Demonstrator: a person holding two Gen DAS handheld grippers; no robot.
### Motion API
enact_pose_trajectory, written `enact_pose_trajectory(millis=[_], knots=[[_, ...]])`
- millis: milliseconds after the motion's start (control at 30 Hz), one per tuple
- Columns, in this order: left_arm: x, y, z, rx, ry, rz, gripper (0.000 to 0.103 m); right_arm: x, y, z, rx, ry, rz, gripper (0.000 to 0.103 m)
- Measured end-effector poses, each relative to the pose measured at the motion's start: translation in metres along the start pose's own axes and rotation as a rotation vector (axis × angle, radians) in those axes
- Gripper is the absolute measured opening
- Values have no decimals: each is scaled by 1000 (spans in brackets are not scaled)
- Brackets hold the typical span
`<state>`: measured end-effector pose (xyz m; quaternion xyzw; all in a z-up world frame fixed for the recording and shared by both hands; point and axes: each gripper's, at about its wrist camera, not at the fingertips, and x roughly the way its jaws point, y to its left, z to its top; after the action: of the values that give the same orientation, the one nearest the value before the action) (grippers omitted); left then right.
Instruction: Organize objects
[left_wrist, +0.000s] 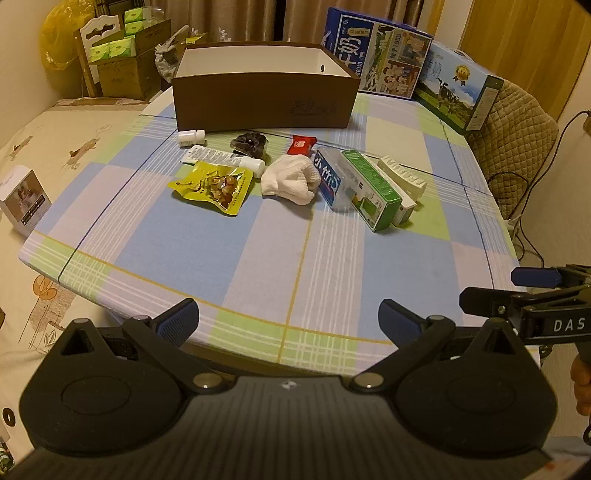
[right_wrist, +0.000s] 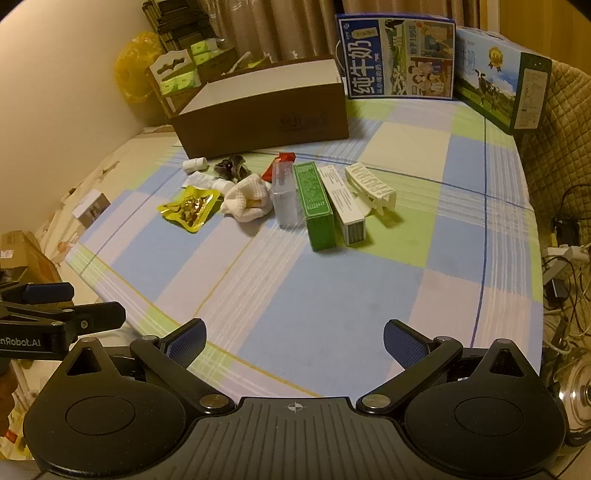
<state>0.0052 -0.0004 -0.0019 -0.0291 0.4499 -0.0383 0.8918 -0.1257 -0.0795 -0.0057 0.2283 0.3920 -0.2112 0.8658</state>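
The left gripper is hovering over the near edge of the checked blue, green and lilac tablecloth, its blue-padded fingers spread wide and gripping nothing; the right gripper is holding level just beside it, likewise wide open and empty. Straight ahead, well apart from both, the loose items are lying in a row across the cloth. The green rectangular carton is pointing its long axis roughly toward the right gripper, which appears the nearer of the two; the yellow foil snack pouch and the white bundled cloth are sitting closer to the left. Behind the row, the open brown cardboard box is standing, apparently empty. Bare cloth between grippers and row is leaving ample approach room; the cloth's near edge is curving below both grippers.
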Motion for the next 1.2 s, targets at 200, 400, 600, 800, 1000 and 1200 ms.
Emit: enact_pose_trajectory(millis=[200,400,600,800,1000,1200], knots=[[1,0,1,0,2,-5,102,0,4,1,2,2,-1,100],[3,-2,2,-1,5,-12,102,1,3,3,4,1,-5,100],[3,-5,4,3,6,-18,102,-1,1,3,12,-5,-13,100],[3,-6,4,6,6,-21,102,-1,1,5,11,-6,-14,100],[4,-5,6,9,8,-27,102,-1,3,7,8,-8,-13,100],[4,-5,7,27,11,-42,102,0,3,8,12,-8,-15,100]])
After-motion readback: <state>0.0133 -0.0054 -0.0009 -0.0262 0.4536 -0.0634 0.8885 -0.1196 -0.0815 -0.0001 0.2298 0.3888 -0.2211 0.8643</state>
